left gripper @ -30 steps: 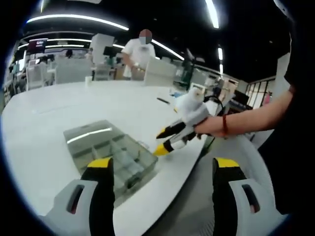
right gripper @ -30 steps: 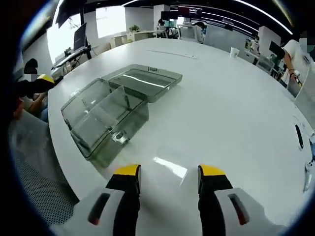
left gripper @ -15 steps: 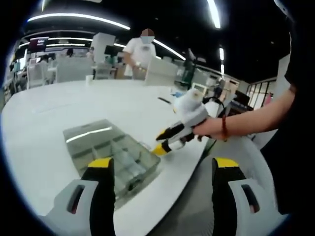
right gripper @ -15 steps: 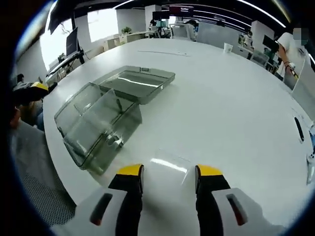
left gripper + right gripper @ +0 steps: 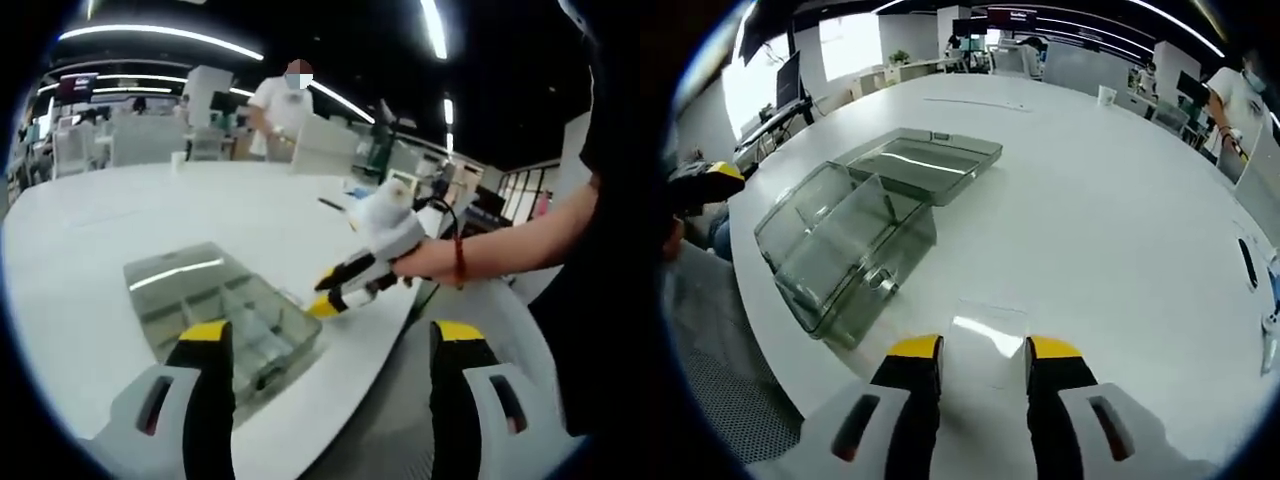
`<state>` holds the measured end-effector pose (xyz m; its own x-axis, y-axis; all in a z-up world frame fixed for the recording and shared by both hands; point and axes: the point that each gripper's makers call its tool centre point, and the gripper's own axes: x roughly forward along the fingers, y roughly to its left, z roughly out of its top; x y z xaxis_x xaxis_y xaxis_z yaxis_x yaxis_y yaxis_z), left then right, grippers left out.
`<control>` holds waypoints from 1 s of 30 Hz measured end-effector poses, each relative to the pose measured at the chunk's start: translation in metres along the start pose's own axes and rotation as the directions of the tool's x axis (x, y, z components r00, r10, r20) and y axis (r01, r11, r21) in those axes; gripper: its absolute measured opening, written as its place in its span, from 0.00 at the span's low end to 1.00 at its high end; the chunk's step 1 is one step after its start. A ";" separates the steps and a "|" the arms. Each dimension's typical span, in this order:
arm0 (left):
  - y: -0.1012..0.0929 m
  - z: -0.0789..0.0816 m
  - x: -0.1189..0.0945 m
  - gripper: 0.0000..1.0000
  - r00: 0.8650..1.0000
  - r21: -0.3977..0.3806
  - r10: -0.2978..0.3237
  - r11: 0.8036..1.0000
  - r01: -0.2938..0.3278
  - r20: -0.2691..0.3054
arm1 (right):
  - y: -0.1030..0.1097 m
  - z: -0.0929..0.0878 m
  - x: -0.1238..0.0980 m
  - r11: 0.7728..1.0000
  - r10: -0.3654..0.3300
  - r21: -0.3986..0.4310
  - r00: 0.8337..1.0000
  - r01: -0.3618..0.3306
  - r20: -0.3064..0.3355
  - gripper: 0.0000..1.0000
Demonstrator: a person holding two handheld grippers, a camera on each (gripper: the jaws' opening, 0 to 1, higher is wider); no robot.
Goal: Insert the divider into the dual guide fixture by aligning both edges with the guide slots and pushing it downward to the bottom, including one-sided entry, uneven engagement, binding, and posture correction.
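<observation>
Clear flat plastic divider [image 5: 987, 338] on white tabletop [image 5: 1110, 230], pickup pending.
Right gripper [image 5: 983, 355] jaws narrow, straddling its edge to lift; left gripper [image 5: 333, 340] jaws wide, idle near transparent compartment box [image 5: 845, 250].

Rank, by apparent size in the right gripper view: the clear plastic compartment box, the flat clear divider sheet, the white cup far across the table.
1. Clear plastic compartment box
2. Flat clear divider sheet
3. White cup, small partly through distance

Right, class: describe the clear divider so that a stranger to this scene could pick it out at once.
Start at the big white table and find the open clear plastic box near its edge. The divider lies flat on the tabletop beside that box, just ahead of the right gripper. It is a loose, see-through sheet, not a container.
</observation>
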<state>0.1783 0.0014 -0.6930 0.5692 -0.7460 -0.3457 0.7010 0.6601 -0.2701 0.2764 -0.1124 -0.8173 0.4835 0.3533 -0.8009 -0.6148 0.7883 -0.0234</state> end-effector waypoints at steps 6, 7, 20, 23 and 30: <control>0.000 0.001 -0.002 0.78 1.000 -0.004 0.006 1.000 -0.006 0.004 | 0.000 0.001 -0.003 1.000 -0.018 -0.025 1.000 0.018 0.001 0.27; 0.000 0.001 -0.002 0.78 1.000 -0.003 0.006 1.000 -0.006 0.005 | 0.000 -0.001 -0.004 0.999 -0.021 -0.040 1.000 0.021 -0.014 0.27; -0.006 0.005 -0.001 0.78 1.000 -0.020 0.003 1.000 -0.002 0.023 | -0.002 0.001 -0.019 1.000 -0.026 -0.007 1.000 0.026 0.018 0.27; -0.010 0.013 0.002 0.78 0.999 -0.020 -0.011 1.000 0.012 0.049 | -0.004 0.005 -0.027 0.999 -0.034 0.008 0.998 0.033 0.057 0.27; -0.008 0.013 0.006 0.77 0.999 -0.037 -0.022 0.999 0.024 0.043 | 0.001 0.020 -0.043 1.000 -0.025 0.019 0.992 0.023 0.124 0.27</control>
<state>0.1814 -0.0095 -0.6813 0.5714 -0.7635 -0.3008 0.6979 0.6450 -0.3114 0.2671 -0.1167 -0.7714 0.5725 0.3931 -0.7195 -0.5916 0.8056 -0.0306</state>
